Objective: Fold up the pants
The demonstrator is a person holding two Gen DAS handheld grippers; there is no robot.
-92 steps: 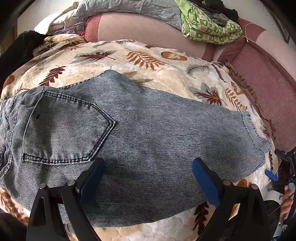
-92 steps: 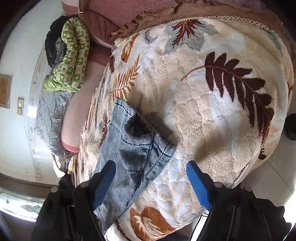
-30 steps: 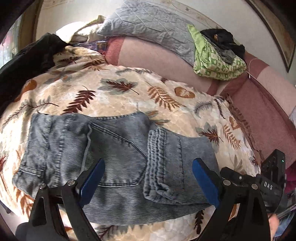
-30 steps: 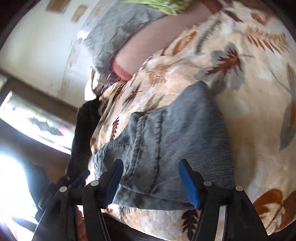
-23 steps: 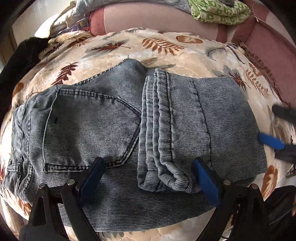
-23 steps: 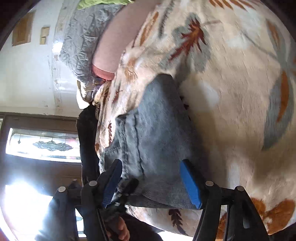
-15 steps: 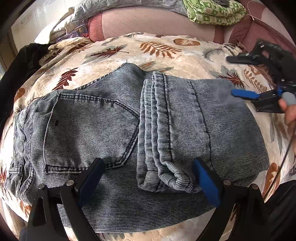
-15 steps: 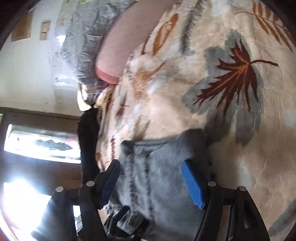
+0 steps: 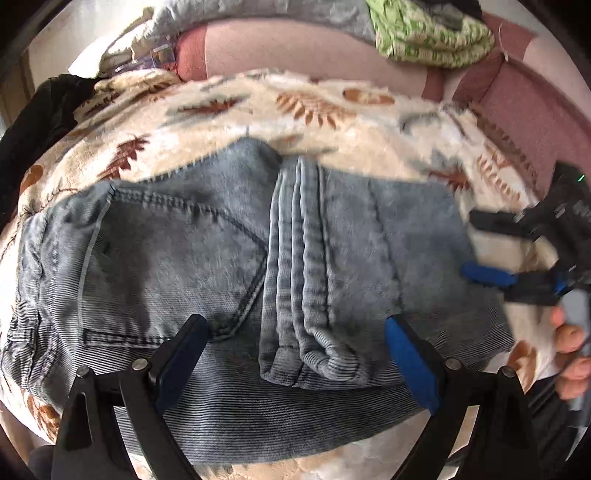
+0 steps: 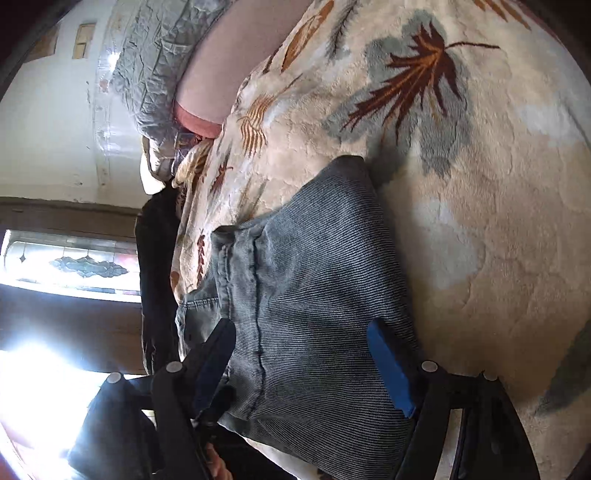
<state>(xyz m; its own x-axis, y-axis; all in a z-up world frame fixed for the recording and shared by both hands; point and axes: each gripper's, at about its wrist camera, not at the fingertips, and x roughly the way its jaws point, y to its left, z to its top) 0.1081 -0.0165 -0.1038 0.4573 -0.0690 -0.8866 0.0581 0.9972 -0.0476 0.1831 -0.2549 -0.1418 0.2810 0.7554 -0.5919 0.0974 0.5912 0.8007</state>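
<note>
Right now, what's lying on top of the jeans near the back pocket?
The jeans' own leg end, folded back, its hem beside the back pocket. What the fold covers cannot be seen.

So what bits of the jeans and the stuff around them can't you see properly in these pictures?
- Jeans, left wrist view: the waistband end runs off the left edge; the near edge sits behind the left gripper.
- Dark clothing on the green bundle, left wrist view: cut by the top edge.
- Right gripper, left wrist view: blurred.
- Window, right wrist view: glare washes out everything below it.

Matt ribbed denim pants [image 9: 207, 258] on plush, seemingly fleecy leaf-print blanket [image 9: 332, 110]; quilted grey pillow [image 10: 155, 55].
</note>
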